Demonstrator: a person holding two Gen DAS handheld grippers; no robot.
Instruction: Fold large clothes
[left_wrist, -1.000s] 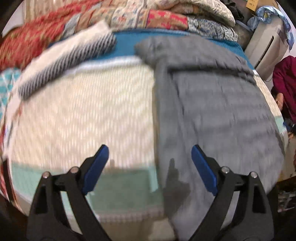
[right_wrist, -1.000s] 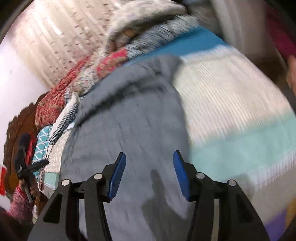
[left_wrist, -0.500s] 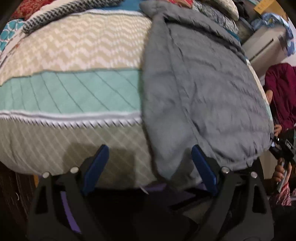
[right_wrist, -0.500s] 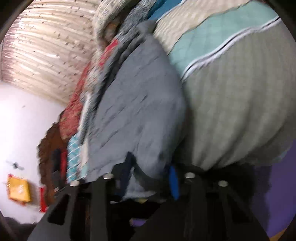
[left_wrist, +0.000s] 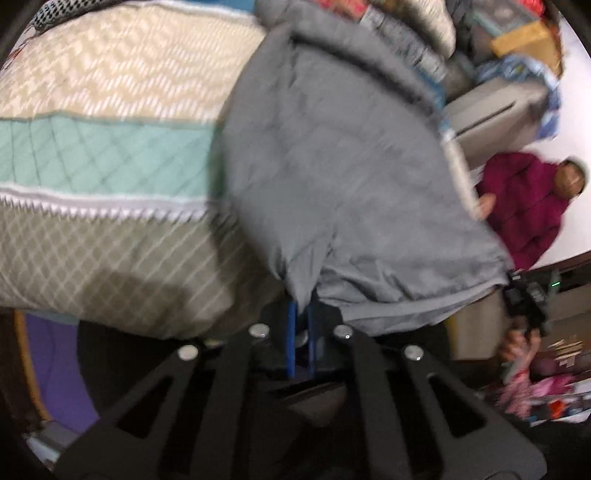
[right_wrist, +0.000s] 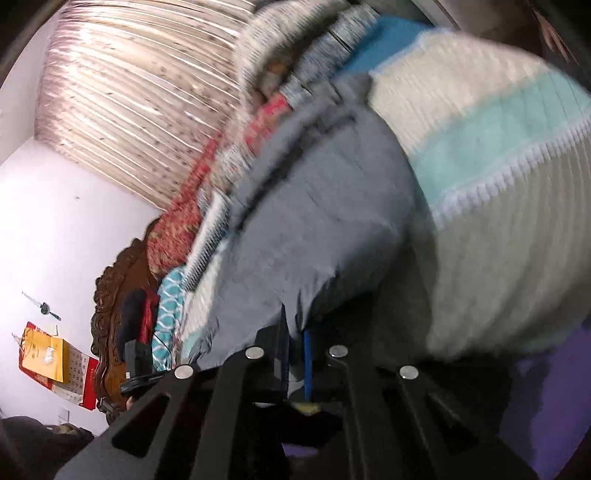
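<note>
A large grey quilted garment (left_wrist: 340, 166) lies spread over a striped bedspread (left_wrist: 96, 158), its hem hanging over the bed's near edge. My left gripper (left_wrist: 301, 314) is shut on the hem's near corner, the grey cloth pinched between its blue pads. In the right wrist view the same grey garment (right_wrist: 314, 221) runs away toward the pillows, and my right gripper (right_wrist: 295, 332) is shut on another corner of the hem, with cloth bunched between its blue pads. The opposite gripper (left_wrist: 528, 299) shows at the right of the left wrist view.
Folded quilts and pillows (right_wrist: 258, 122) are piled at the bed's far end. A person in a magenta jacket (left_wrist: 524, 206) stands by a grey cabinet (left_wrist: 491, 110) beside the bed. A carved wooden headboard (right_wrist: 114, 314) and a wall calendar (right_wrist: 55, 362) are on the other side.
Both grippers came down to the bed's near edge and went from open to shut, each pinching the grey garment's hem. Both views have tilted and rolled.
</note>
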